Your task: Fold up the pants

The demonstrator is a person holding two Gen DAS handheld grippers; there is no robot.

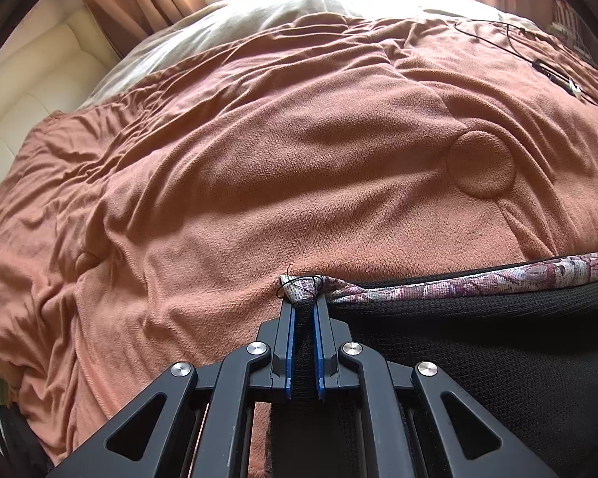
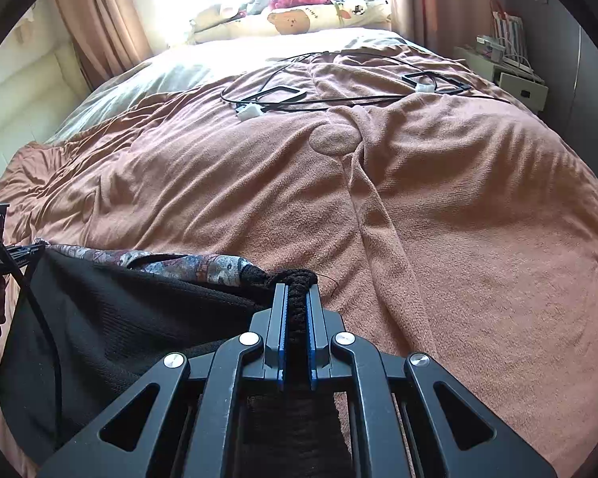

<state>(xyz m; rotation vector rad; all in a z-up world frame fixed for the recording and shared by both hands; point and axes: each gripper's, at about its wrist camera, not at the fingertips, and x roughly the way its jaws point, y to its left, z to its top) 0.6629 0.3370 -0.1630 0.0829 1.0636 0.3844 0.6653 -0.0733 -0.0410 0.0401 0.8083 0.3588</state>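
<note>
The pants (image 1: 478, 342), black with a patterned band along the upper edge, are held stretched between the two grippers above the near edge of the bed (image 2: 458, 219), which is covered by a rumpled terracotta blanket (image 1: 259, 167). One corner of the band is pinched in the closed jaws of the left gripper (image 1: 303, 302), and the bunched black fabric at the other end is clamped in the narrow jaws of the right gripper (image 2: 297, 298). Black cables (image 2: 283, 95) are seen lying near the bed's far edge.

Right tool (image 2: 297, 292) clamping pants (image 2: 111, 310)
</note>
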